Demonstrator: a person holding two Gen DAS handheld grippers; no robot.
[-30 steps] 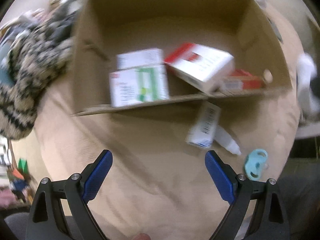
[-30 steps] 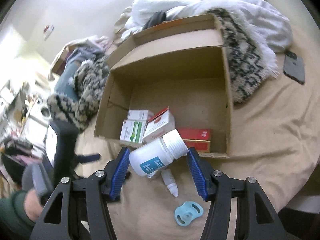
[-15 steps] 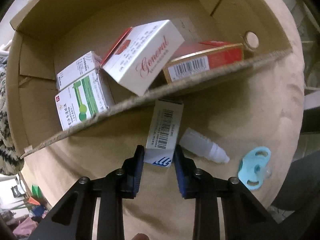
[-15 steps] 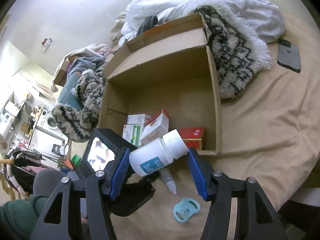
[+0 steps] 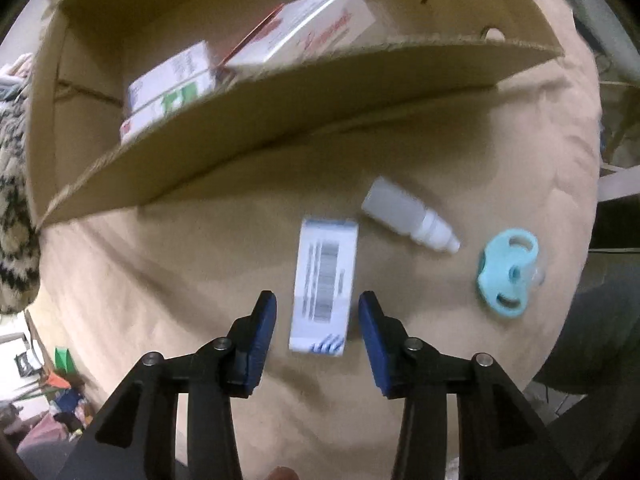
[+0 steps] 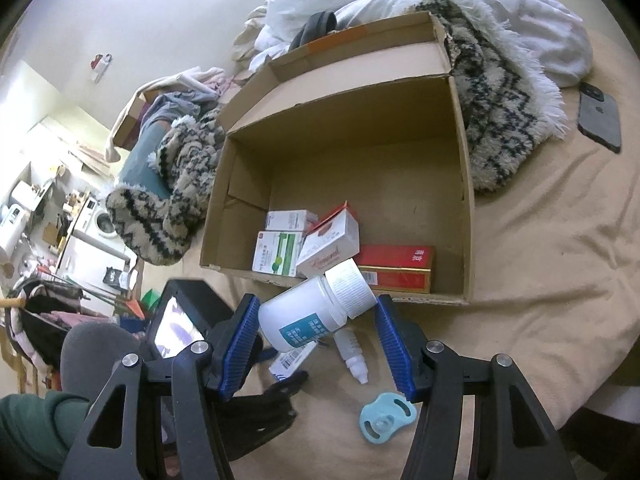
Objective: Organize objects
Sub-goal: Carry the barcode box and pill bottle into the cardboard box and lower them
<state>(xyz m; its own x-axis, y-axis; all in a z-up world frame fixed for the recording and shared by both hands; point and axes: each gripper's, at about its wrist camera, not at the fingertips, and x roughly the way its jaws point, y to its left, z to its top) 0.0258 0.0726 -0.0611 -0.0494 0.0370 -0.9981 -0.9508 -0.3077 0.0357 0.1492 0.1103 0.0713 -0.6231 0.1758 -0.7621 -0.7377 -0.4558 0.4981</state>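
Currently pick-up step judged in hand. Left gripper (image 5: 318, 320) jaws just opened slightly, parted, barcode carton (image 5: 325, 286) lying between pads, untouched. Right gripper (image 6: 318, 330) clamped on white plastic bottle (image 6: 316, 308), ribbed cap. Cardboard box (image 6: 466, 216) beyond fingertips. Next: re-closing on carton's flat sides judged needed. Soft wrinkled bedding (image 5: 200, 260) underneath.

The open corrugated cardboard box (image 6: 466, 208) is plain brown. Inside lie a white carton with green stripes (image 6: 276, 257) and a glossy red flat carton (image 6: 396, 268). On the beige bedsheet (image 6: 540, 264) rest a mint-green pacifier (image 5: 507, 272) and a white barcode-printed carton (image 5: 325, 284). A cream throw with black zigzags (image 6: 500, 120) lies beside the box.
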